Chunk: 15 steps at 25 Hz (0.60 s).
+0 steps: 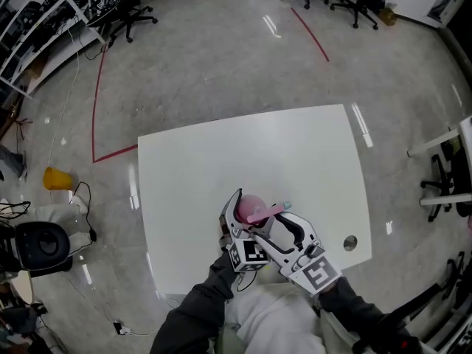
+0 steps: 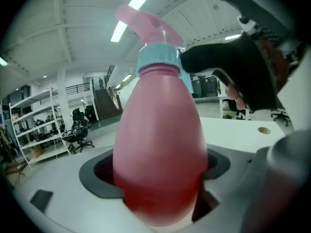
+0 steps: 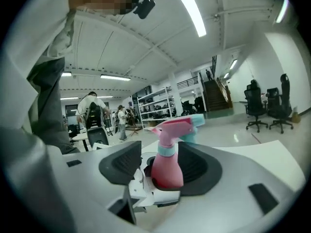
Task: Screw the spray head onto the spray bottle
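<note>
A pink spray bottle (image 1: 248, 203) stands upright over the white table (image 1: 258, 153), near its front edge. My left gripper (image 1: 236, 223) is shut on the bottle's body (image 2: 160, 144), which fills the left gripper view. On its neck sits the pink spray head (image 2: 146, 21) with a teal collar (image 2: 158, 59). My right gripper (image 1: 284, 226) comes in from the right at the height of the head. One of its black fingers (image 2: 218, 64) lies against the collar. In the right gripper view the bottle (image 3: 167, 171) and spray head (image 3: 172, 125) stand between the two pads, with a gap showing at the left pad (image 3: 121, 166).
A round cable hole (image 1: 350, 243) sits in the table near its front right corner. On the floor are a yellow cone (image 1: 57, 178), red tape lines (image 1: 97, 102) and office chairs (image 1: 125, 9). People (image 3: 92, 110) stand far off among shelves.
</note>
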### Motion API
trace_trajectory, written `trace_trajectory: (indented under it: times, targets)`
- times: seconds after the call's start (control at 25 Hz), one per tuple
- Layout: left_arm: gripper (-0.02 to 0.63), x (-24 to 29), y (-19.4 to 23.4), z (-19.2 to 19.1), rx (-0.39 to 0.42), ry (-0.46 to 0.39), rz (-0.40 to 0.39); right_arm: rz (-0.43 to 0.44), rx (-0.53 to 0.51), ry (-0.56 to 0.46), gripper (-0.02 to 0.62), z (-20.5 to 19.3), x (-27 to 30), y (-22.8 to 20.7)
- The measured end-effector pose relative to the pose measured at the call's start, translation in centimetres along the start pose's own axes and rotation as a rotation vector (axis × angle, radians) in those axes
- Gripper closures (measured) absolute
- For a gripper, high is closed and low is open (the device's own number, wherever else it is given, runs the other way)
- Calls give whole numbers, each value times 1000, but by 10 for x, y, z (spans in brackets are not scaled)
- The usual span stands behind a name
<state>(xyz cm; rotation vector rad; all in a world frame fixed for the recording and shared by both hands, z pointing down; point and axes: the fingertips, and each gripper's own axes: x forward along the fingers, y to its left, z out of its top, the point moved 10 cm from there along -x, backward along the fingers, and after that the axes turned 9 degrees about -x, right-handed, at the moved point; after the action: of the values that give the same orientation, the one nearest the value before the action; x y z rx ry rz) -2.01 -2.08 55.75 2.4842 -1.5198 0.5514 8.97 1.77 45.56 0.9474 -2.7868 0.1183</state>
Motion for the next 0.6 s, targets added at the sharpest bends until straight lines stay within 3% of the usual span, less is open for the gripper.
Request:
trace_trajectory:
  times: [0.16,0.28,0.32,0.44,0.52,0.6]
  targets:
    - [156,-21,-5,12,57,-4,16,-28,-104,-2,387,14,12,7]
    - [156,-32,-10,19,52,-43,-8,-60,-170,-46,395,23,11,13]
    - [156,-35,-10,22,39,-66,-23,-63,-176,-60,450,26,9,15]
    - [156,-46,-10,31,-8,-117,-115,54,-237,-73,459,30,1,19]
    - [156,-53,-9,36,-40,-107,-191,151,-310,-59,462,36,-2,18]
    - [156,-59,-9,41,-55,-63,-192,146,-324,-21,462,46,-2,16]
